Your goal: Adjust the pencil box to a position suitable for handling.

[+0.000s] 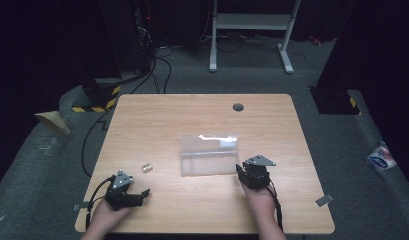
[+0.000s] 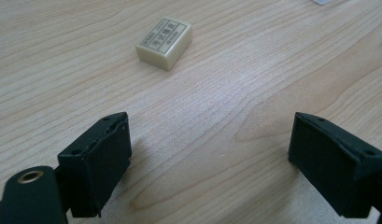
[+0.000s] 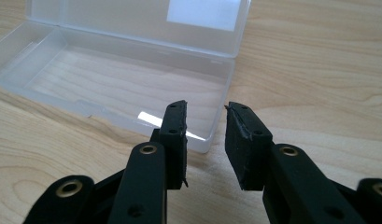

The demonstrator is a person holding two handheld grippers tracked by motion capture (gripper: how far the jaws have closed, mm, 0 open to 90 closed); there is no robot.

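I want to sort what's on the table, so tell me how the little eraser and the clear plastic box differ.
The eraser is a small, solid, cream block with printed characters on top; the clear plastic box is much larger, see-through and hollow. The eraser lies ahead of the left gripper, whose jaws stand wide; the box lies open and empty, lid back, ahead of the right gripper, whose jaws stand narrowly apart. Both rest on the wooden table, ungripped.
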